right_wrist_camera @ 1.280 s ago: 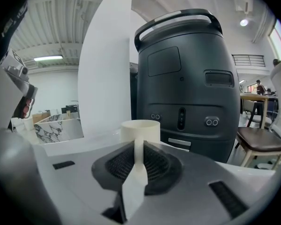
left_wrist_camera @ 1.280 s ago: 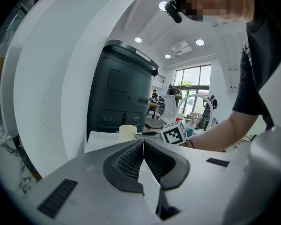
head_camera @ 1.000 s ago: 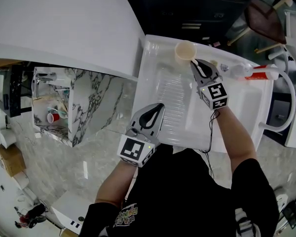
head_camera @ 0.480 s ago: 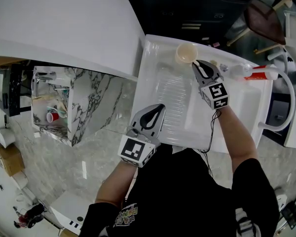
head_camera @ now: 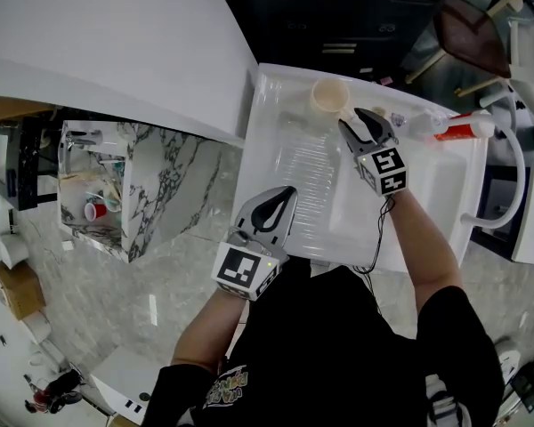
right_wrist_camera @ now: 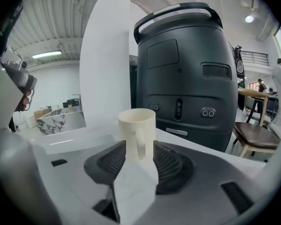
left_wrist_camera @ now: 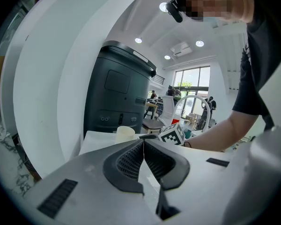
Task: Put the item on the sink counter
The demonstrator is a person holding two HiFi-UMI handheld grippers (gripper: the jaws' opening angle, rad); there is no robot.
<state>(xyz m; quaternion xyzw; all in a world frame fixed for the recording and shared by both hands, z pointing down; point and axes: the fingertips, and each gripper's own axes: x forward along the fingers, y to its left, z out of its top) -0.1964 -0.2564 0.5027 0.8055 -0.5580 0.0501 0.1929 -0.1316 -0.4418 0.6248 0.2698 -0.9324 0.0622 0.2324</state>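
Note:
A cream mug stands upright on the far end of the white sink counter. My right gripper is just behind it with its jaws opening wide. In the right gripper view the mug rests on the counter with its handle turned toward me. The handle sits in the gap between the dark pads, and the pads do not press on it. My left gripper hovers shut and empty over the counter's near left edge. The left gripper view shows its jaws closed, with the mug far ahead.
A ribbed draining board fills the counter's left half. A red-and-white tube and small items lie at the far right, near a curved tap. A dark bin-like machine stands beyond the counter, with a white wall to the left.
The right gripper's jaws have opened off the mug's handle and the mug now stands free on the counter. The left gripper has stayed put.

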